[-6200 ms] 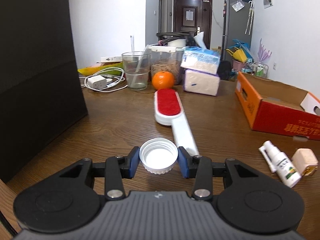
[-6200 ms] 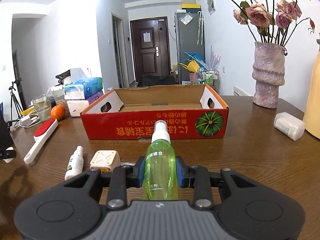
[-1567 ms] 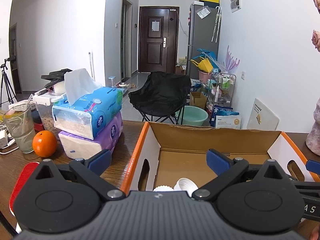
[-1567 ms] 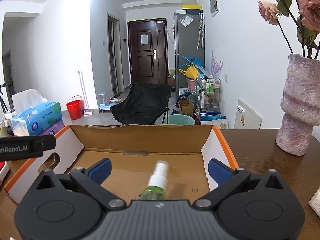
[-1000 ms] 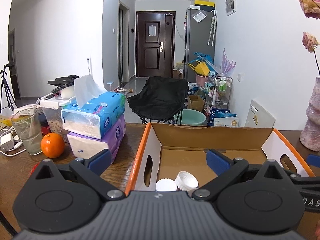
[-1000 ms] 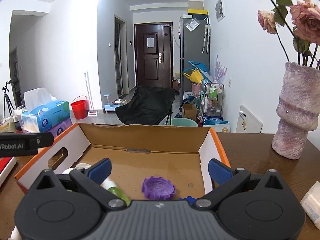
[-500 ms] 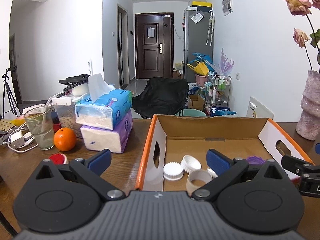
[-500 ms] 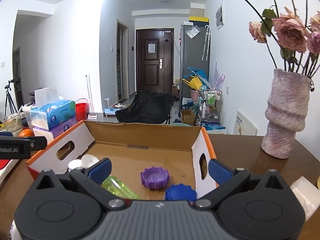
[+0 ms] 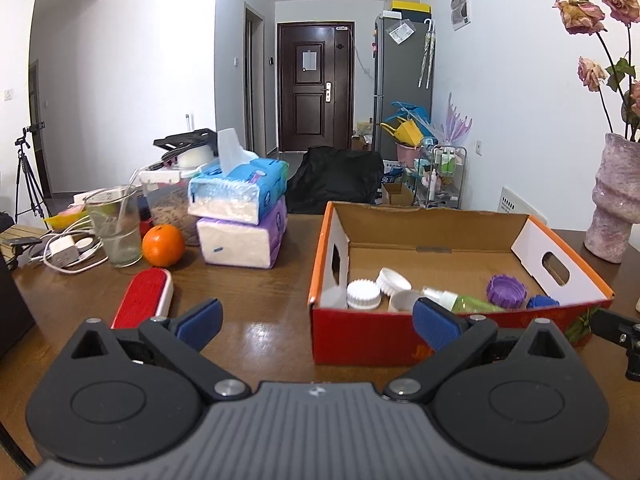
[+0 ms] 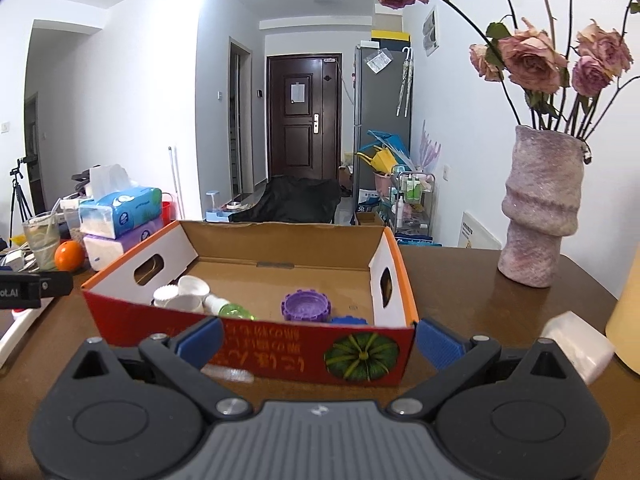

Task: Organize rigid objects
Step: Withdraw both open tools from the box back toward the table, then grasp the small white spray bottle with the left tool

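An orange cardboard box [image 9: 448, 332] [image 10: 280, 348] lies on the wooden table. Inside it are white caps [image 9: 363, 295] [image 10: 188, 292], a green spray bottle [image 9: 464, 304] [image 10: 234, 313], a purple cap [image 9: 506, 290] [image 10: 307, 306] and a blue cap [image 9: 542, 302] [image 10: 348, 321]. My left gripper [image 9: 316, 318] is open and empty, hanging in front of the box's left corner. My right gripper [image 10: 318, 340] is open and empty too, in front of the box's front wall. A red and white lint brush [image 9: 144, 298] lies left of the box.
Stacked tissue packs [image 9: 240, 216], an orange [image 9: 163, 245], a glass [image 9: 114, 224] and a charger with cables [image 9: 64, 248] sit at the left. A pink vase with roses [image 10: 540, 208] and a white packet [image 10: 576, 346] stand at the right.
Both grippers let go of the white cap and the spray bottle in the box. Since then they have drawn back from it, toward the front of the table.
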`<state>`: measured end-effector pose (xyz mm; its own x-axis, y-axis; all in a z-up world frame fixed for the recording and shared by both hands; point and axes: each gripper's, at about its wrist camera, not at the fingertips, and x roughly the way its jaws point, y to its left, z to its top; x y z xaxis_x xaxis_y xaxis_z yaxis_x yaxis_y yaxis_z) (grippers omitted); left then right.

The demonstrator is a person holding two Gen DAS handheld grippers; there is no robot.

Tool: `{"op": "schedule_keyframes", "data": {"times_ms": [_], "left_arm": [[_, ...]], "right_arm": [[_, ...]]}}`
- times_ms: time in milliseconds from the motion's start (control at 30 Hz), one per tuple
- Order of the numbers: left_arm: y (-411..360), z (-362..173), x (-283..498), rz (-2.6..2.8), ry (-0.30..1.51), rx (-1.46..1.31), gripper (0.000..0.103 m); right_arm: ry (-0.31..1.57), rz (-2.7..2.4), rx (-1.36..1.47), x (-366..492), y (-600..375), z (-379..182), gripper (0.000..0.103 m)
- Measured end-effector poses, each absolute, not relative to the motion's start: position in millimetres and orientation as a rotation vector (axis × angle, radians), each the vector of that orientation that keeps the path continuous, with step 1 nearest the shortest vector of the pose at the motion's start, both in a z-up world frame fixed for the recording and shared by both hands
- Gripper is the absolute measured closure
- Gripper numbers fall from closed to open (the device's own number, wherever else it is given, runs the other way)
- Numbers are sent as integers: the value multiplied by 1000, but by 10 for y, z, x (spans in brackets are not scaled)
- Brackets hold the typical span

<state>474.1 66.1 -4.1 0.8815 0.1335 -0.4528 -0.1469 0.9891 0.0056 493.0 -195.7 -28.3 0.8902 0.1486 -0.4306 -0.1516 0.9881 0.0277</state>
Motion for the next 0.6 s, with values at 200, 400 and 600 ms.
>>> {"op": "schedule_keyframes", "data": {"times_ms": [200, 400, 600], "left_arm": [[689, -86, 4500, 149, 486, -30, 0], [686, -153, 4282, 144, 509, -39, 0], [679, -243, 4062, 143, 525, -38, 0]], "right_arm": [[455, 152, 0, 4695, -2007, -290, 0], [459, 155, 2, 4458, -2008, -314, 0], [462, 163, 5, 4234, -1995, -341, 0]]}}
